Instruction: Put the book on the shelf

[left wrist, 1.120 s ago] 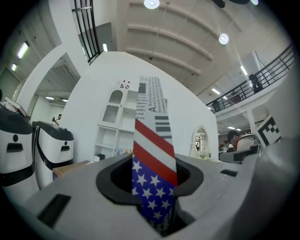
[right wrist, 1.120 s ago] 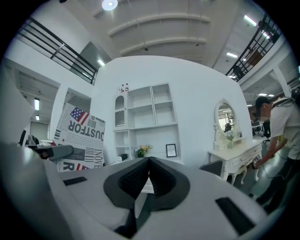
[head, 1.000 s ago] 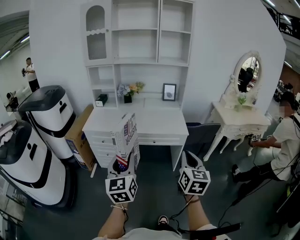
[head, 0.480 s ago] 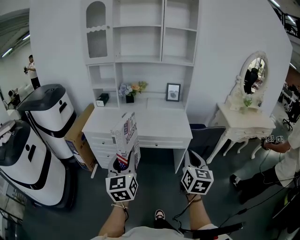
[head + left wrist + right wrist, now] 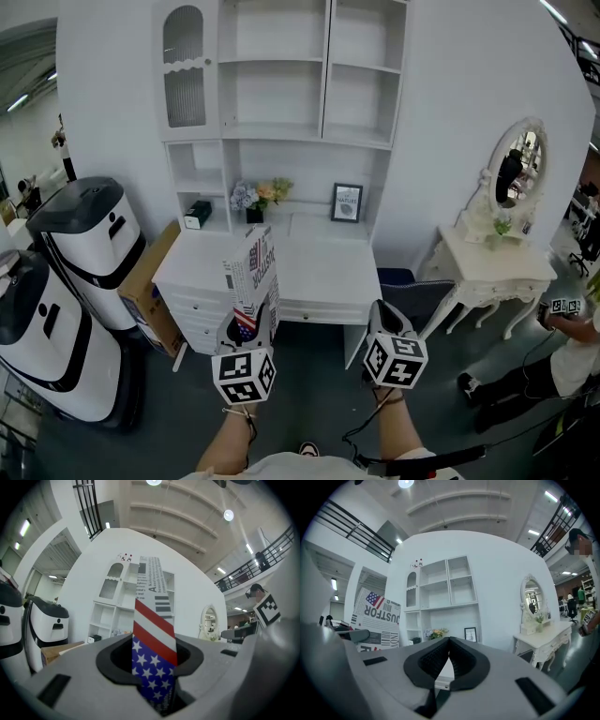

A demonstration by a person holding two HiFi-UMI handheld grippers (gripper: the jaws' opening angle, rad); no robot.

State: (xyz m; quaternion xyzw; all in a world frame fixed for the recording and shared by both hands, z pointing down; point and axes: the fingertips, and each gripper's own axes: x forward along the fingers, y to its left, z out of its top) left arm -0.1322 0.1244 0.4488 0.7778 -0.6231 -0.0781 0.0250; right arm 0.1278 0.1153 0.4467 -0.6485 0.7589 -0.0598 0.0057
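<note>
My left gripper [image 5: 251, 330] is shut on the book [image 5: 254, 272], a white volume with black lettering and a stars-and-stripes flag, held upright in front of the white desk [image 5: 319, 272]. In the left gripper view the book [image 5: 152, 634] stands clamped between the jaws of the left gripper [image 5: 152, 665], its spine rising toward the white shelf unit [image 5: 119, 604]. My right gripper [image 5: 386, 323] hangs to the right of it, shut and empty; its jaws meet in the right gripper view [image 5: 448, 656]. The shelf unit [image 5: 281, 94] rises above the desk with open compartments.
On the desk's back ledge stand a flower vase [image 5: 255, 199], a picture frame [image 5: 347, 202] and a small black box [image 5: 197, 214]. Two white-and-black machines [image 5: 84, 244] stand left beside a cardboard box [image 5: 150, 286]. A white vanity table with an oval mirror [image 5: 502, 248] stands right; a person [image 5: 572, 352] sits beyond it.
The view has shifted: the desk and shelf unit sit a little lower and more to the right. The seated person has slid toward the right edge. Both grippers keep their places and grip.
</note>
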